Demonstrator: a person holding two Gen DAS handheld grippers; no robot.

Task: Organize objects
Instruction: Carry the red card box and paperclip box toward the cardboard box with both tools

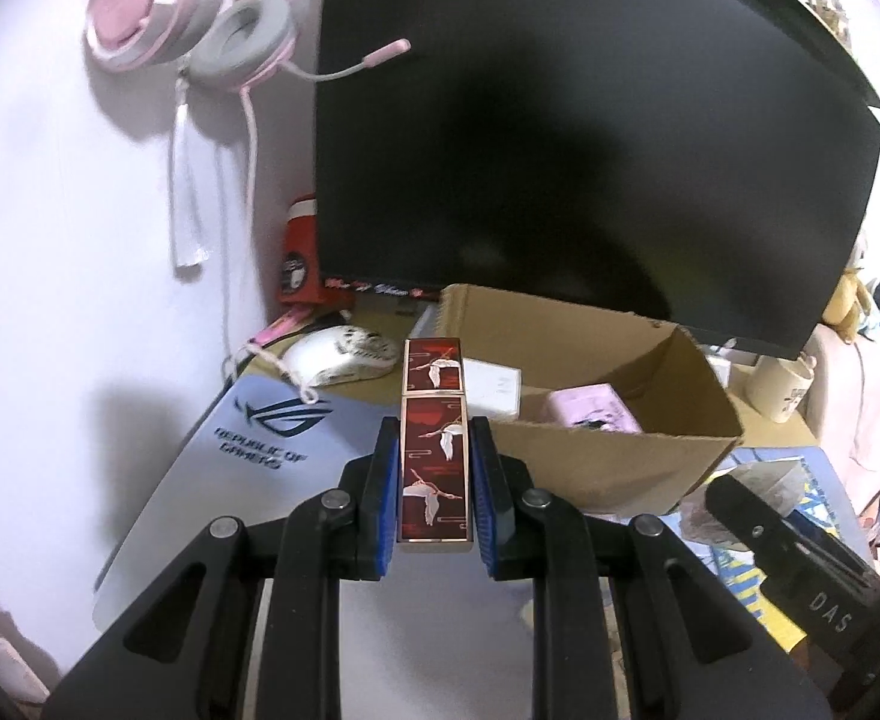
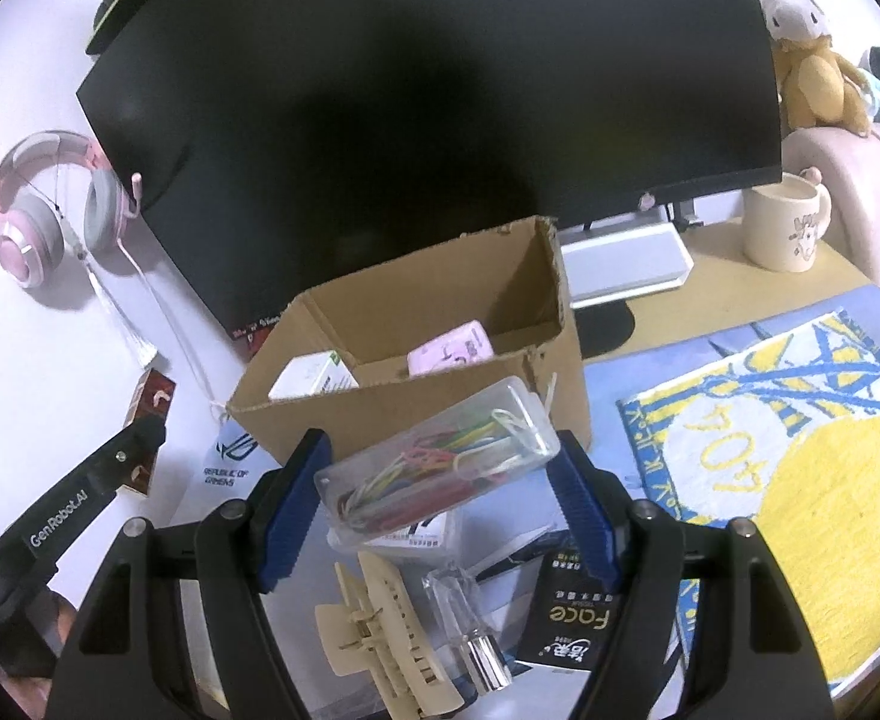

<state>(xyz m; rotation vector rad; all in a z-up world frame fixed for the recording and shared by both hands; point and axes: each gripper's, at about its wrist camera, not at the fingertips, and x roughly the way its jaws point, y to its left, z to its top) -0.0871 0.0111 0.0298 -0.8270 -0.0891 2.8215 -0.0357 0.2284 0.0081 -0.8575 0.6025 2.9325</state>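
Meanwhile, at the desk: two hand-held grippers worked in front of an open cardboard box point(image 1: 614, 456) below a dark monitor point(image 1: 590, 138).
Left gripper: the left gripper point(image 1: 435, 468) was clamped narrow on a slim red case printed with white cranes point(image 1: 434, 462), raised off the desk and pointing toward the box's near corner.
Right gripper: the right gripper point(image 2: 440, 480) stood wide, both blue pads against the ends of a clear plastic box of coloured paper clips point(image 2: 434, 462), carried tilted just before the cardboard box.
Only in the left view: a white mouse point(image 1: 344, 354) and a red can point(image 1: 301, 258) beside the monitor.
Only in the right view: a beige hair claw point(image 2: 386, 624), a small clear bottle with a silver cap point(image 2: 470, 624) and a black tissue pack point(image 2: 566, 624) lying under the gripper; a cream mug point(image 2: 785, 228); a blue and yellow mat point(image 2: 800, 480).
Inside the box: a pink item point(image 2: 452, 348) and a white carton point(image 2: 314, 381).
Readable writing: "REPUBLIC OF GAMERS" on the white mouse pad point(image 1: 272, 450); "Face" on the tissue pack; "GenRobot.AI" and "DAS" on the gripper bodies.
Wall: a pink headset point(image 1: 188, 12) hung to the monitor's left.
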